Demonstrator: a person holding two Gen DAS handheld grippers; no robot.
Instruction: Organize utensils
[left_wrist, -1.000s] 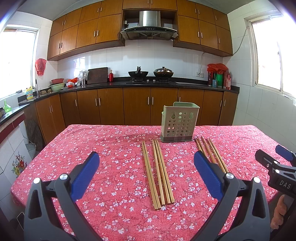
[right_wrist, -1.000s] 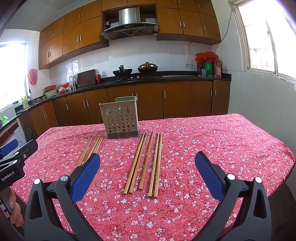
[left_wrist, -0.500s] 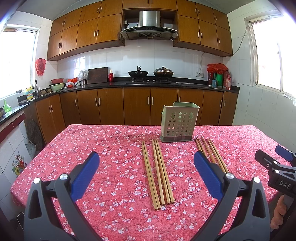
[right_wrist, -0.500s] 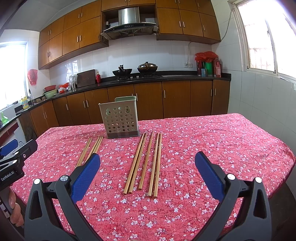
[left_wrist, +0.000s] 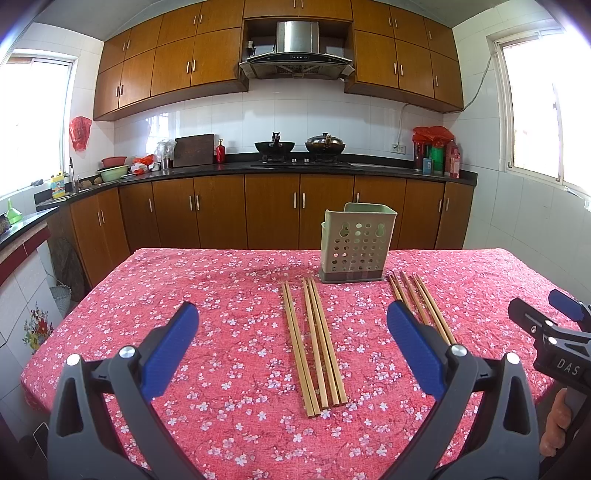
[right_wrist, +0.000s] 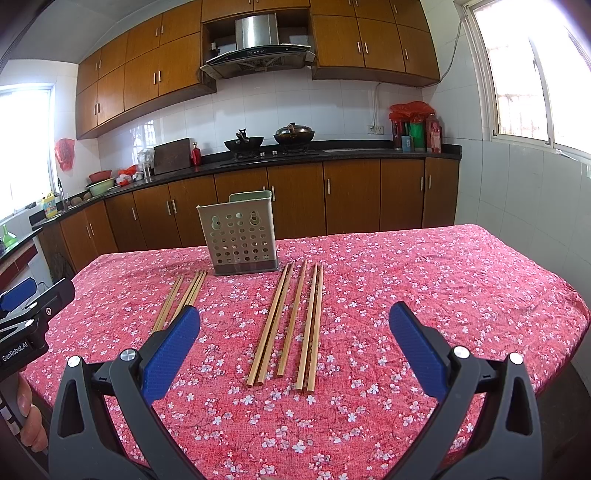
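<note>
Two groups of wooden chopsticks lie on the red floral tablecloth. The left group (left_wrist: 314, 339) lies ahead of my open, empty left gripper (left_wrist: 291, 321). The right group (right_wrist: 291, 321) lies ahead of my open, empty right gripper (right_wrist: 294, 321). Each group also shows in the other view: the right group (left_wrist: 421, 306) and the left group (right_wrist: 181, 299). A pale green perforated utensil holder (left_wrist: 356, 247) stands upright behind them and also shows in the right wrist view (right_wrist: 240, 240). Both grippers hover above the table's near edge.
The tablecloth (left_wrist: 207, 295) covers the whole table. The right gripper shows at the right edge of the left wrist view (left_wrist: 554, 339); the left gripper shows at the left edge of the right wrist view (right_wrist: 26, 314). Kitchen cabinets (left_wrist: 273, 210) and a stove stand far behind.
</note>
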